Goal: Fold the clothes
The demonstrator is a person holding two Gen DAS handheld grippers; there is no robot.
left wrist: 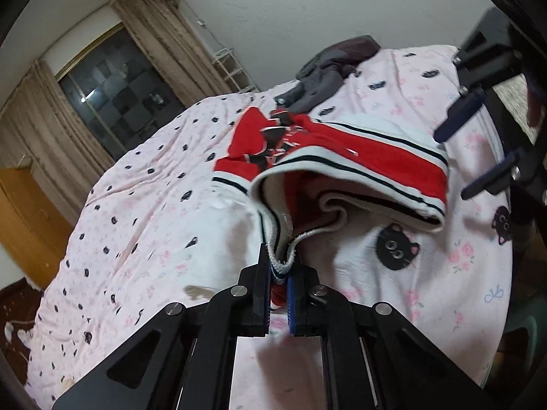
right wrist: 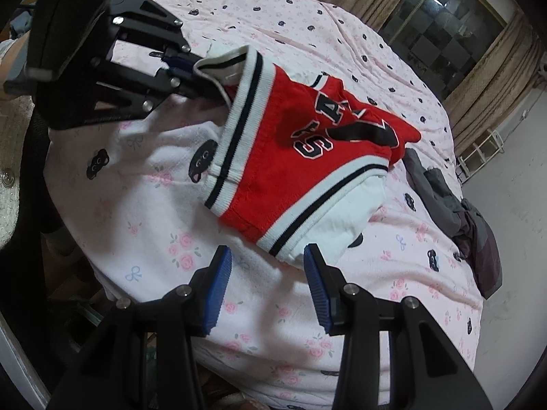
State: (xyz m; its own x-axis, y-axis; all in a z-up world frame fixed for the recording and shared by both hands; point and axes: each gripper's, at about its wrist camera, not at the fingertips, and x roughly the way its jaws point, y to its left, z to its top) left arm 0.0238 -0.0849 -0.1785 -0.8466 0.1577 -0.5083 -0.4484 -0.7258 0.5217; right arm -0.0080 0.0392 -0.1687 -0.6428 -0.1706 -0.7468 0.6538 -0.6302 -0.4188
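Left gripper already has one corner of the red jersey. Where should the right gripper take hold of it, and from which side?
The right gripper is open just short of the red jersey. Probably best is the near striped hem corner, taken straight ahead along the pink bedcover. That ribbed edge points at the jaws, while the left gripper pinches the far corner.

Both wrist views close, angled down; share red garment [left wrist: 342, 157] on bed [right wrist: 307, 27].
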